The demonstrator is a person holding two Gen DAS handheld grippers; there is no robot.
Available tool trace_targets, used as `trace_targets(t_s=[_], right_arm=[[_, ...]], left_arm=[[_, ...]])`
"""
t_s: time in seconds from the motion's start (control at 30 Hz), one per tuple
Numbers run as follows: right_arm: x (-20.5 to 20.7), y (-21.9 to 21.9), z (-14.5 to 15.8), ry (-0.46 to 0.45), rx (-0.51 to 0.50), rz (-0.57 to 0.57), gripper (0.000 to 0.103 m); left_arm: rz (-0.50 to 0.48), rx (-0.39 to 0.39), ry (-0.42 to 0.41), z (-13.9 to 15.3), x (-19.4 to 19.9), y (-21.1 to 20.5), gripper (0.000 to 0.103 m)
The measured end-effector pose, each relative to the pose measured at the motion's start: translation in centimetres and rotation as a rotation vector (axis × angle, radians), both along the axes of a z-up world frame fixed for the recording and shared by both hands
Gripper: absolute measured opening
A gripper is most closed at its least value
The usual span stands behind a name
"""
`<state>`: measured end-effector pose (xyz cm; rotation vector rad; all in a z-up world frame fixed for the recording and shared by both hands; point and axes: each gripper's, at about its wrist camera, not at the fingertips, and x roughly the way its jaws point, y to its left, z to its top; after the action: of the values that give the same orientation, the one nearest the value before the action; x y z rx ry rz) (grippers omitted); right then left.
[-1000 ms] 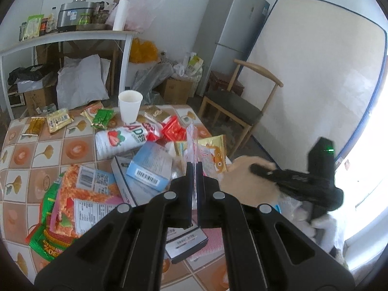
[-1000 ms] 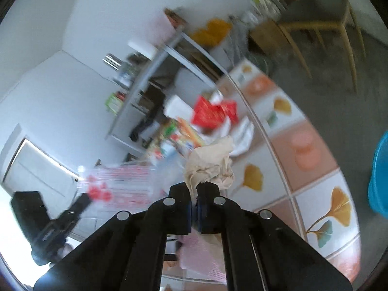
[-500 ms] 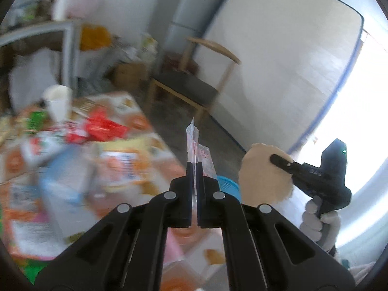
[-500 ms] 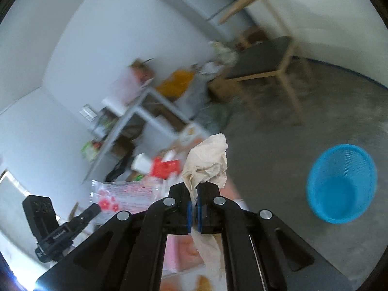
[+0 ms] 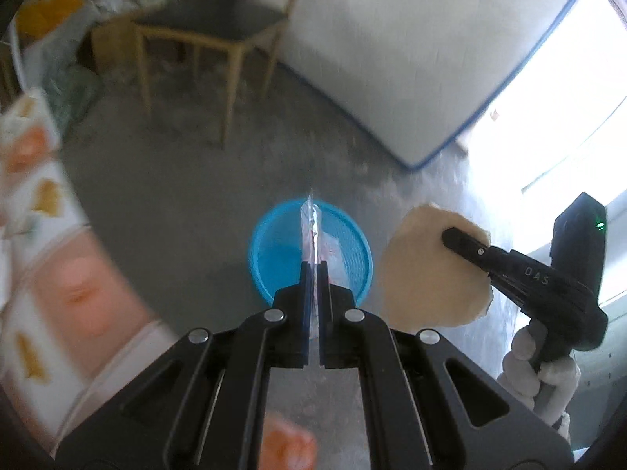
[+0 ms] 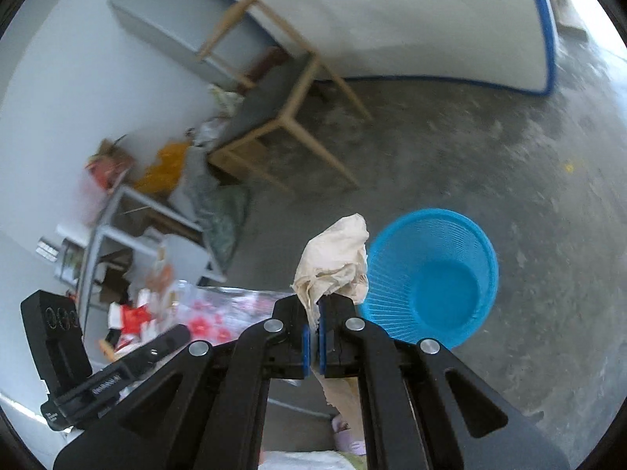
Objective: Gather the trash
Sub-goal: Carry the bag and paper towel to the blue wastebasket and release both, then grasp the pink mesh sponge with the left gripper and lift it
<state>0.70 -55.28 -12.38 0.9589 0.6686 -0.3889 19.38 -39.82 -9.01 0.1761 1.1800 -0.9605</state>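
My left gripper [image 5: 312, 264] is shut on a clear plastic wrapper with red print [image 5: 312, 231], seen edge-on, held above the blue mesh waste basket [image 5: 274, 250] on the floor. My right gripper [image 6: 312, 305] is shut on a crumpled beige paper [image 6: 337, 258], held up left of the basket [image 6: 435, 278]. In the left wrist view the right gripper [image 5: 462, 241] and its paper [image 5: 423, 274] are to the right of the basket. In the right wrist view the left gripper [image 6: 172, 337] and its wrapper [image 6: 231, 309] are at lower left.
A tiled table edge [image 5: 43, 235] runs along the left. A wooden chair [image 5: 203, 35] stands beyond the basket on the grey concrete floor. A white mattress with blue trim [image 5: 411, 58] leans on the wall. A fridge [image 6: 168, 27] and a cluttered shelf [image 6: 129, 227] stand at the back.
Both grippers have swung away from the littered table and tipped down toward the floor. The blue basket now sits under the left gripper's wrapper and beside the right gripper's paper.
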Motion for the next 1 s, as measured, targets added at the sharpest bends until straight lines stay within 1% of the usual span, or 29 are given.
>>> trace_targets(t_s=[0.07,0.13,0.27,0.3,0.33,0.4,0.43,0.5,0.6,0.67,0.73,0.77,0.8,0.87,0.97,1.0], right_arm=[[0.4,-1.3,-1.9,0.017,0.040,-0.024,0.004],[1.0,-2.6,-3.9,0.046,0.065,-0.052,0.004],[2.5,-4.7,-6.5,0.095,0.072,-0.062,0.006],[3.1,-5.1,-7.4,0.119,0.083,-0.065,0.006],[3.8,-5.5,-8.3,0.142,0.092,-0.067,0.009],[4.6,-6.3,-9.2,0.172,0.110,-0.070,0.037],[4.9,-6.6,-9.8,0.182,0.112,-0.080,0.040],[5.1,-6.8,-10.4,0.184,0.114,-0.079,0.042],[4.9,-6.7,-10.6,0.183,0.110,-0.078,0.044],[4.4,-6.6,-10.6,0.170,0.105,-0.084,0.044],[3.5,-6.3,-10.2,0.149,0.107,-0.090,0.044],[3.1,-6.1,-10.1,0.141,0.106,-0.091,0.044],[2.4,-5.8,-9.5,0.129,0.101,-0.090,0.044],[1.5,-5.2,-8.5,0.107,0.089,-0.081,0.044],[-0.5,-3.6,-6.2,0.066,0.062,-0.048,0.046],[-1.2,-2.9,-5.4,0.051,0.052,-0.036,0.049]], left_arm=[[-0.016,0.042,0.027,-2.2,0.3,-3.0,0.001],[-0.024,0.075,0.036,-4.0,0.6,-5.4,0.001],[-0.016,0.104,0.043,-6.5,1.1,-8.5,0.002],[-0.021,0.116,0.047,-7.1,1.1,-9.0,0.009],[-0.032,0.132,0.052,-7.9,1.2,-9.6,0.014],[-0.024,0.182,0.046,-9.1,1.5,-10.4,0.035],[-0.011,0.197,0.041,-9.4,1.5,-10.5,0.038],[0.009,0.210,0.009,-9.5,1.5,-10.3,0.044],[-0.008,0.199,-0.051,-8.7,1.0,-9.6,0.050],[-0.017,0.183,-0.080,-7.9,0.7,-9.0,0.050],[-0.011,0.160,-0.088,-6.9,0.7,-8.2,0.051],[-0.002,0.139,-0.089,-5.8,0.7,-7.2,0.051],[0.003,0.125,-0.089,-5.6,1.0,-6.9,0.051],[0.012,0.086,-0.097,-3.5,0.8,-5.0,0.051],[0.020,0.012,-0.164,0.7,-0.5,-0.9,0.051],[0.020,-0.004,-0.187,1.8,-1.1,0.3,0.053]])
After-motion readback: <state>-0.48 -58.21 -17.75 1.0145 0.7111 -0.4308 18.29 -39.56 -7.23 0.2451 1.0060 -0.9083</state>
